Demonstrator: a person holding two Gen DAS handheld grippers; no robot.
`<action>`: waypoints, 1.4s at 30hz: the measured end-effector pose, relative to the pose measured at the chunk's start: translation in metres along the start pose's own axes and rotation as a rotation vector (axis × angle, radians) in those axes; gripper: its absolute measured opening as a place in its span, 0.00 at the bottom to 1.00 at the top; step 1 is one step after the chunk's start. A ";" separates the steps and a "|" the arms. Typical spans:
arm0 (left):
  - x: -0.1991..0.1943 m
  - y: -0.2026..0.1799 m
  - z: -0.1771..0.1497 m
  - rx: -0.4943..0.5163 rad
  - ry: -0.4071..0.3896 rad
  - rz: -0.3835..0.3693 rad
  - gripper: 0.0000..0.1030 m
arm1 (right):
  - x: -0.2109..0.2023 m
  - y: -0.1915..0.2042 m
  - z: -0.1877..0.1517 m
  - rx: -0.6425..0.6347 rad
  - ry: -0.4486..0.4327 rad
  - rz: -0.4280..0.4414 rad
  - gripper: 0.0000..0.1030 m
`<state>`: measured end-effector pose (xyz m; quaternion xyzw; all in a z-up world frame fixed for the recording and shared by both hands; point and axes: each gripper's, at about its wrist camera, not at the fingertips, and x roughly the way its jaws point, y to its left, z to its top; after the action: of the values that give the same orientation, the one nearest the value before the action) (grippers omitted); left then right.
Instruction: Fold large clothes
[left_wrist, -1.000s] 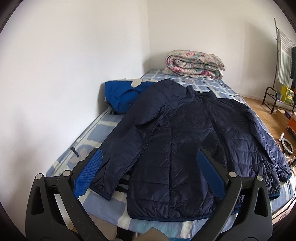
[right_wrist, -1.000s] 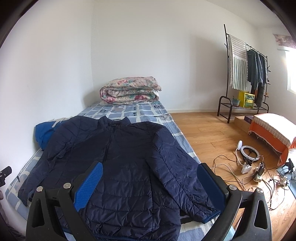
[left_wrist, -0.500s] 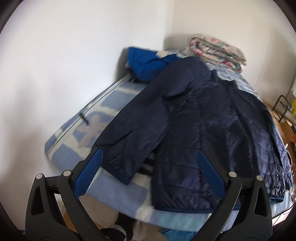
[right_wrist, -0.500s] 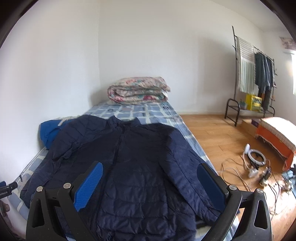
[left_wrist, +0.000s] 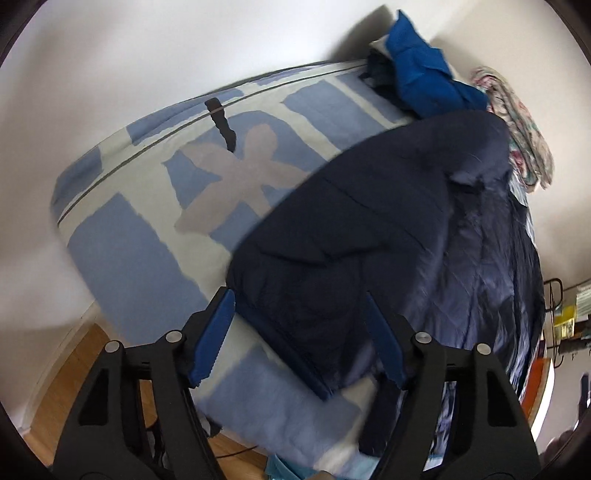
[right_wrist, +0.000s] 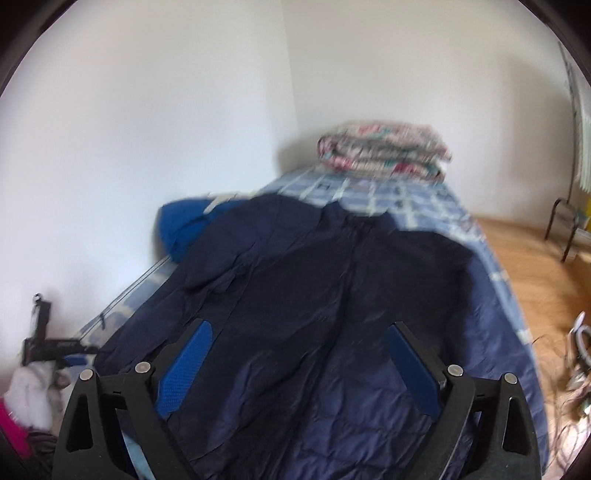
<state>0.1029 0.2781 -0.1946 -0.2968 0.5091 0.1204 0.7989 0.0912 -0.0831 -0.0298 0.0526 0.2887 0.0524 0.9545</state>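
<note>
A dark navy quilted jacket (right_wrist: 332, 302) lies spread flat, front up, on the bed (right_wrist: 417, 199); it also shows in the left wrist view (left_wrist: 388, 236). My left gripper (left_wrist: 299, 339) is open, its blue pads either side of the cuff end of the jacket's left sleeve (left_wrist: 295, 314), close above the bed's foot. My right gripper (right_wrist: 299, 369) is open and empty above the jacket's lower body. The left gripper also shows at the left edge of the right wrist view (right_wrist: 40, 343).
A bright blue garment (left_wrist: 421, 74) lies by the wall beside the jacket's shoulder. A folded floral quilt (right_wrist: 384, 149) sits at the bed's head. A black strap (left_wrist: 221, 122) lies on the blue patterned bedcover (left_wrist: 147, 229). Wooden floor (right_wrist: 535, 266), cables and a rack are at right.
My left gripper has swung left and down to the sleeve cuff at the bed's foot. My right gripper has moved left and lower over the jacket.
</note>
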 end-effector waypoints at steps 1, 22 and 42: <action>0.005 0.000 0.005 0.002 0.008 0.009 0.71 | 0.002 0.000 -0.001 0.007 0.009 0.007 0.93; 0.004 -0.028 0.021 0.109 0.014 -0.030 0.02 | 0.001 -0.005 0.008 0.042 0.023 0.016 0.93; -0.087 -0.236 -0.001 0.510 -0.127 -0.261 0.00 | 0.061 0.024 0.000 -0.003 0.148 0.125 0.74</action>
<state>0.1795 0.0993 -0.0347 -0.1410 0.4294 -0.0967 0.8868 0.1395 -0.0519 -0.0600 0.0649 0.3545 0.1159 0.9256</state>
